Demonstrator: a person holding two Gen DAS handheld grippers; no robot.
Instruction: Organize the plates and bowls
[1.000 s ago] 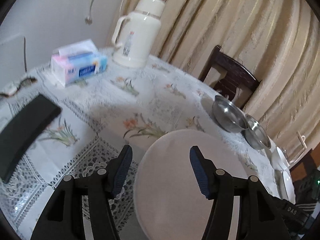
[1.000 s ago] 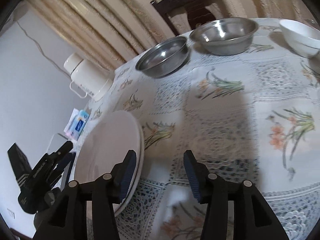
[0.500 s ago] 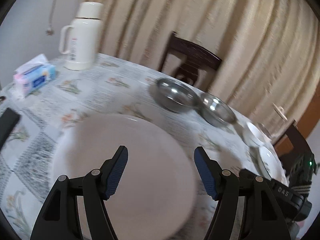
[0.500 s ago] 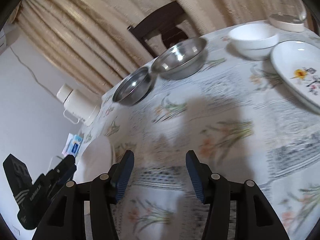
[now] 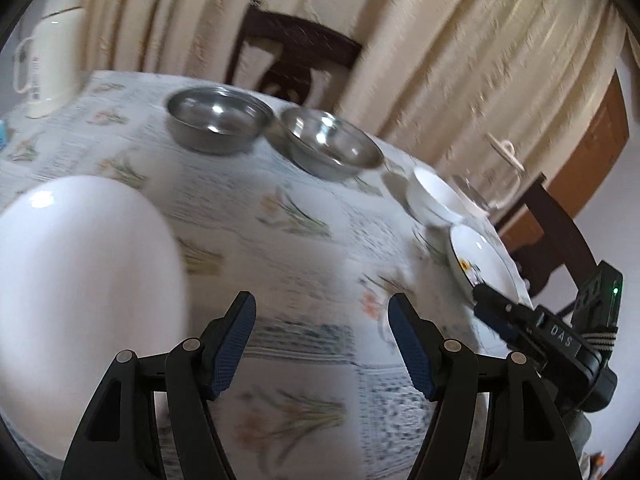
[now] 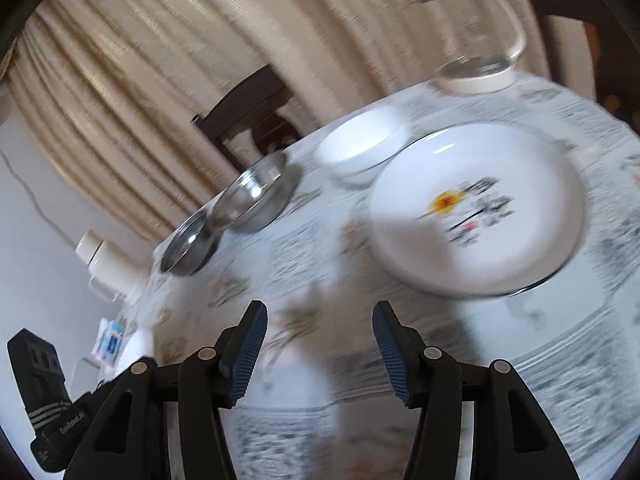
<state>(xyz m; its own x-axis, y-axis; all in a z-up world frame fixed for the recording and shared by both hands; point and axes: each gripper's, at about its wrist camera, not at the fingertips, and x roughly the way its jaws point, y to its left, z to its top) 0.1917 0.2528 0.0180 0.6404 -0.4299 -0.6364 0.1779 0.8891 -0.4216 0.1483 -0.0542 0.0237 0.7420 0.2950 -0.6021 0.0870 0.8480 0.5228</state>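
We are seeing a plain white plate [image 5: 86, 280] lying flat just left of the left gripper [image 5: 322, 342]. A flower-printed plate [image 6: 476, 208] is sitting ahead-right of the right gripper [image 6: 318, 346], a white bowl [image 6: 362, 150] touching its far rim, two steel bowls [image 5: 218, 118] [image 5: 330, 142] lying upright beyond.
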